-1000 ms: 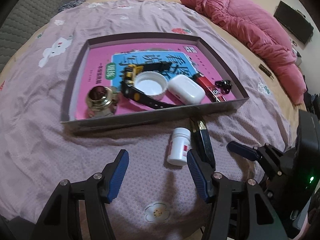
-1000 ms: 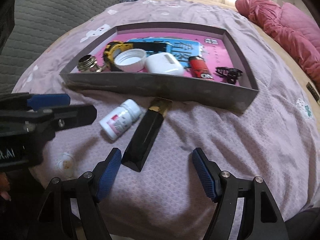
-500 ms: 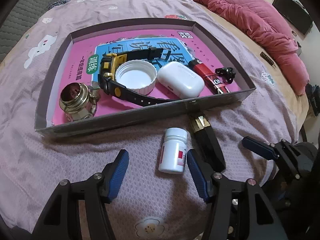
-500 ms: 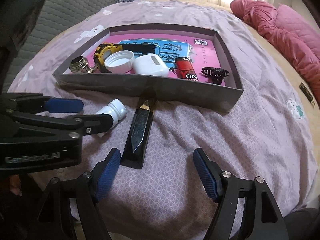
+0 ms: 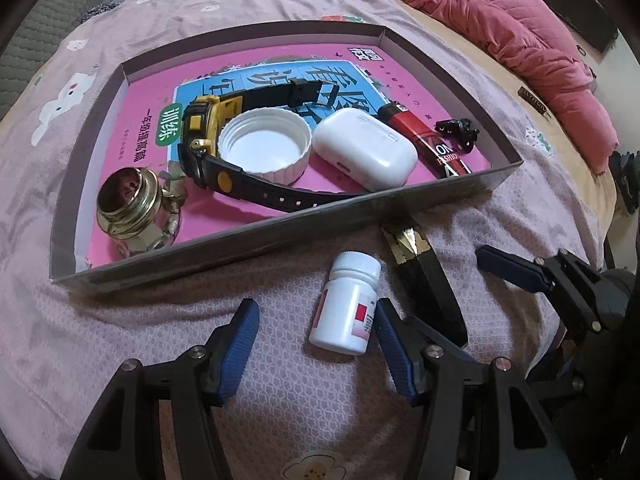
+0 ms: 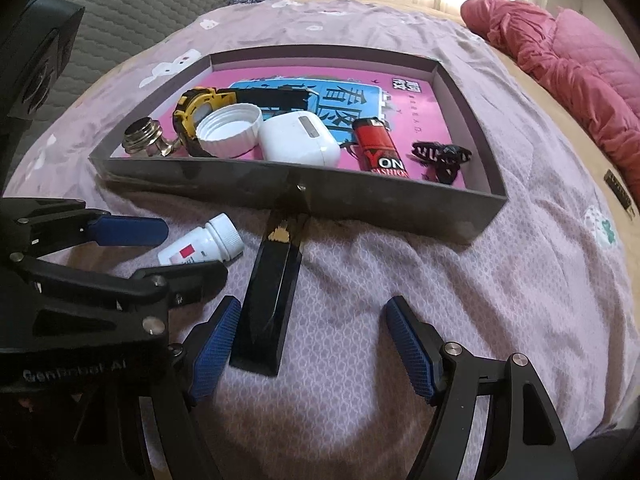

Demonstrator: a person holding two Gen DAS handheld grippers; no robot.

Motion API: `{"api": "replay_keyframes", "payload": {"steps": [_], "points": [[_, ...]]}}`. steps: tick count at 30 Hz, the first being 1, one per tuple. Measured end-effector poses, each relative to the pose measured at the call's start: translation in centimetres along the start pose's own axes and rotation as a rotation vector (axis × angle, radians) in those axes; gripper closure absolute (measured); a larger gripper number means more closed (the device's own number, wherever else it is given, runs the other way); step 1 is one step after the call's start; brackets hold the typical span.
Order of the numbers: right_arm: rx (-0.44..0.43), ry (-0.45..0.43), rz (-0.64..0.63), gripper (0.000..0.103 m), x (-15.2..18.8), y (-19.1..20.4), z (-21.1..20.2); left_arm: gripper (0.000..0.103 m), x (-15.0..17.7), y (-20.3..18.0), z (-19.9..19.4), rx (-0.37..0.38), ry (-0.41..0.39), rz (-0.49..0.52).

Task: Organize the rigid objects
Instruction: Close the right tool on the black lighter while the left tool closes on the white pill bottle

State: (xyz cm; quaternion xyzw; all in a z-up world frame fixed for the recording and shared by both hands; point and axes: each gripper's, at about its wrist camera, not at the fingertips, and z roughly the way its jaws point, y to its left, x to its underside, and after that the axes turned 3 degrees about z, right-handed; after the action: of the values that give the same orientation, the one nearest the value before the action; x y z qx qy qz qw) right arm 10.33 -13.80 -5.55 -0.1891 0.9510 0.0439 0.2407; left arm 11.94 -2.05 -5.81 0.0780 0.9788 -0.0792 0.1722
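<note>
While I hold both grippers over the lilac bedspread (image 5: 120,320), the shallow grey tray (image 5: 224,252) is my landmark, and everything sits relative to it. Inside the tray, from its left end toward its right, I see a brass fitting (image 5: 128,204), a yellow and black watch (image 5: 208,148), a white jar lid (image 5: 266,148), a white earbud case (image 5: 366,152), a red lighter (image 5: 424,140) and a black hair clip (image 5: 458,132). Just outside the tray's near wall, a long black box (image 6: 272,300) lies with its gold-flecked end touching that wall. Beside it, also outside the tray, lies a white pill bottle (image 5: 348,304). My left gripper (image 5: 316,344) stands wide, the bottle between its pads, unpinched. My right gripper (image 6: 312,344) is spread wide, holding nothing, the black box's near end just inside its left pad.
</note>
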Motion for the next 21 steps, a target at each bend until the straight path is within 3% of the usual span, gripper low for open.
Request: {"api": "replay_keyframes", "payload": {"steps": [21], "points": [[-0.033, 0.034, -0.008, 0.025, -1.7, 0.0, 2.1, 0.048, -0.9, 1.1, 0.4, -0.011, -0.008, -0.024]]}}
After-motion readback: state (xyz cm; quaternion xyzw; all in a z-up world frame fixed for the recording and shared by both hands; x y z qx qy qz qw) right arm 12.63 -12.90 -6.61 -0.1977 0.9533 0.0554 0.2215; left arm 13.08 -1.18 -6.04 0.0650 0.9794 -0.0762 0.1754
